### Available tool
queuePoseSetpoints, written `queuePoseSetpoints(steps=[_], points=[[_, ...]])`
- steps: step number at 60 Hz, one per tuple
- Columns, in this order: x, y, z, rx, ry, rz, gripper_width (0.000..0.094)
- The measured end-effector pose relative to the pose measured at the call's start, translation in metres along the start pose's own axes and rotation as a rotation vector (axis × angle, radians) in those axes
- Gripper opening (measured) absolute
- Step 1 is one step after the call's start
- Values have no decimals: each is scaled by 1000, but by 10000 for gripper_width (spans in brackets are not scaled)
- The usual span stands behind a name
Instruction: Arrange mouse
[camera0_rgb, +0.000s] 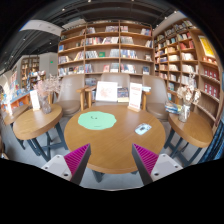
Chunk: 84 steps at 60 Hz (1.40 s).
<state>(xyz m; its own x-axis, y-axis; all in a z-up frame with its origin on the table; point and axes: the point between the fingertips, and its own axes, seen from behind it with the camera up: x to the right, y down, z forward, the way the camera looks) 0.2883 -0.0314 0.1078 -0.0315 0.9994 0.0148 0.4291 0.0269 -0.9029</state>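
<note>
A round wooden table (108, 145) stands ahead of me. On it lies a round green mouse mat (97, 120) toward the far left, and a small light-coloured mouse (142, 129) lies to the right of it, apart from the mat. My gripper (111, 158) hangs before the table's near edge, well short of both. Its fingers with magenta pads (77, 157) stand wide apart with nothing between them.
Two white sign cards (106, 92) stand at the table's far edge. Chairs sit behind it. Smaller wooden tables stand at left (35, 120) and right (195, 125). Tall bookshelves (105, 50) line the back and right walls.
</note>
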Motion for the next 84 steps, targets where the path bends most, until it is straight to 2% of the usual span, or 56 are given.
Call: queuePoseSetpoints(steps=[7,13,22,44,55,73,84], points=[[34,1,5,-19,67,2,857],[92,3,37,-36,115,0,856],[128,10,73,-55,130,2,857],[146,25,172,-150,106,78,851],[158,34,223,-217,135,76,858],[162,4,285,-235,129,93,849],[152,-12,319,-245,89,66,838]])
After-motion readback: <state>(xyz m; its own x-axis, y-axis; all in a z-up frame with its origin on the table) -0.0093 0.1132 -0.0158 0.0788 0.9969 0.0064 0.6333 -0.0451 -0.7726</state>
